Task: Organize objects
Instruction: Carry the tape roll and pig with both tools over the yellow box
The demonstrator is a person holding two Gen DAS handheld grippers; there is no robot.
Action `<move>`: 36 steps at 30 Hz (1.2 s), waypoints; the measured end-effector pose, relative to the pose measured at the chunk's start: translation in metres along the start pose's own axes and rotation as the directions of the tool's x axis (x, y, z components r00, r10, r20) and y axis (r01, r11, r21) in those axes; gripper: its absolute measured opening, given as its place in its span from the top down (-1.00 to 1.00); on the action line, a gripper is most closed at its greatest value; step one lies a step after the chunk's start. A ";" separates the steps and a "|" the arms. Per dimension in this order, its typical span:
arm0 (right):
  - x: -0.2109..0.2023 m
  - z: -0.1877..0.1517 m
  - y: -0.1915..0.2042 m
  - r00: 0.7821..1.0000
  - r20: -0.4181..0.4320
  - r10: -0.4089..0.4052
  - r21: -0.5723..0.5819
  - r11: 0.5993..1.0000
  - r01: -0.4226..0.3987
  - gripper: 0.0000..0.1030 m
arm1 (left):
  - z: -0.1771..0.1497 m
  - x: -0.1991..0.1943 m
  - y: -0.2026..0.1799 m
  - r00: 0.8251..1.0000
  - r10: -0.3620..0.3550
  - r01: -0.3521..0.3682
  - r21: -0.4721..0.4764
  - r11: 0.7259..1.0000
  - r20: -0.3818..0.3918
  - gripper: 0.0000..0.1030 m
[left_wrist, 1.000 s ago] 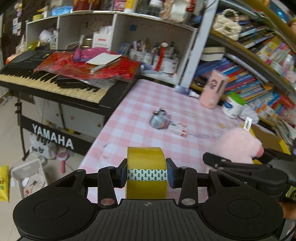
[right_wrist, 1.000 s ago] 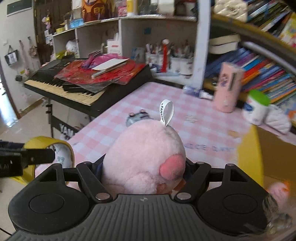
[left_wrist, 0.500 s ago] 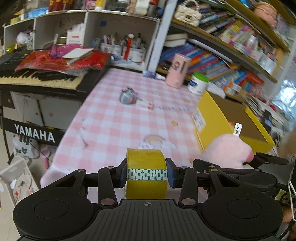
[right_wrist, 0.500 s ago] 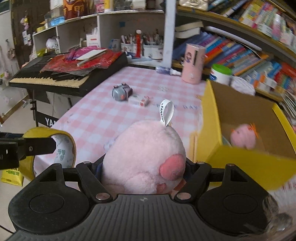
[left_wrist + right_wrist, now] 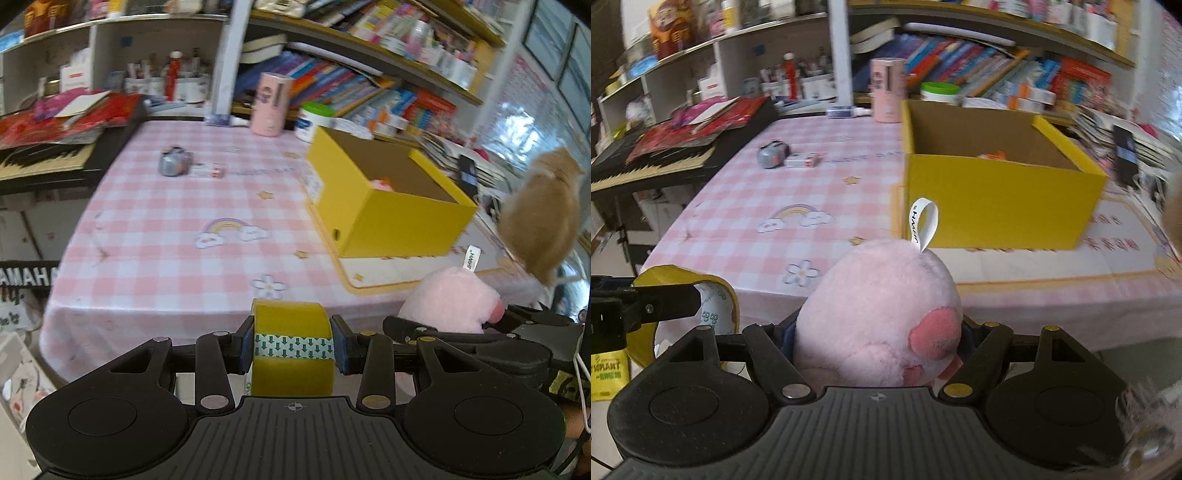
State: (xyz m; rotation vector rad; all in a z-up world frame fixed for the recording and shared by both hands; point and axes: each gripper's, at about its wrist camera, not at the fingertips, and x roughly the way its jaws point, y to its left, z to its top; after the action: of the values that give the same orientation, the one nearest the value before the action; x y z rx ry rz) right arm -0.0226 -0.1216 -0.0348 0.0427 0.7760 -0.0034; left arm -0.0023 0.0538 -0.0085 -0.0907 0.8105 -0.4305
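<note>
From the left wrist, the left gripper (image 5: 294, 345) still clamps the tape roll (image 5: 291, 332); the yellow box (image 5: 384, 206), earlier unseen, now fills the right. From the right wrist, the right gripper (image 5: 877, 345) still grips the pink plush toy (image 5: 879, 314); the box (image 5: 997, 199) now sits closer ahead.

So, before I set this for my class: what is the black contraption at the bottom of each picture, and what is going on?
Each picture comes from a camera on a hand-held gripper that a person carries, looking forward along its two fingers. The left hand-held gripper is clamped on a roll of yellow tape. The right hand-held gripper squeezes a round pink plush toy. Ahead is a table with a pink checked cloth holding an open yellow cardboard box, a small grey gadget and a pink cylindrical tin.
</note>
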 end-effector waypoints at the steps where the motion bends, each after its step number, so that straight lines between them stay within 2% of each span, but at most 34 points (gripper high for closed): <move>1: -0.003 -0.003 -0.004 1.000 -0.001 -0.010 0.005 1.000 0.010 -0.46 | 0.000 0.002 -0.005 1.000 -0.014 0.014 0.008 1.000 -0.004 0.24; 8: -0.023 -0.020 -0.041 0.995 -0.009 -0.103 0.084 0.991 0.103 -0.46 | 0.004 0.022 -0.044 0.994 -0.107 0.110 0.088 0.990 -0.038 0.24; 13: -0.029 -0.026 -0.068 0.988 -0.015 -0.152 0.141 0.978 0.152 -0.46 | 0.010 0.038 -0.071 0.987 -0.147 0.154 0.136 0.979 -0.060 0.24; 23: -0.020 -0.015 -0.109 0.984 -0.023 -0.176 0.181 0.967 0.177 -0.46 | 0.031 0.064 -0.100 0.985 -0.157 0.166 0.173 0.971 -0.066 0.24; 29: -0.007 0.003 -0.126 0.986 -0.017 -0.166 0.171 0.971 0.166 -0.46 | 0.055 0.071 -0.112 0.986 -0.165 0.165 0.191 0.968 -0.012 0.24; 36: 0.005 0.040 -0.152 0.989 0.042 -0.141 0.155 0.979 0.133 -0.46 | 0.099 0.079 -0.130 0.980 -0.175 0.155 0.193 0.969 0.092 0.24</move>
State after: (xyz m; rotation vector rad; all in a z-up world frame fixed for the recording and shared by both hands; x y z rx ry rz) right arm 0.0057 -0.2751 -0.0155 0.1329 0.7237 -0.1942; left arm 0.0728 -0.1046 0.0369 -0.0084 0.6553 -0.6513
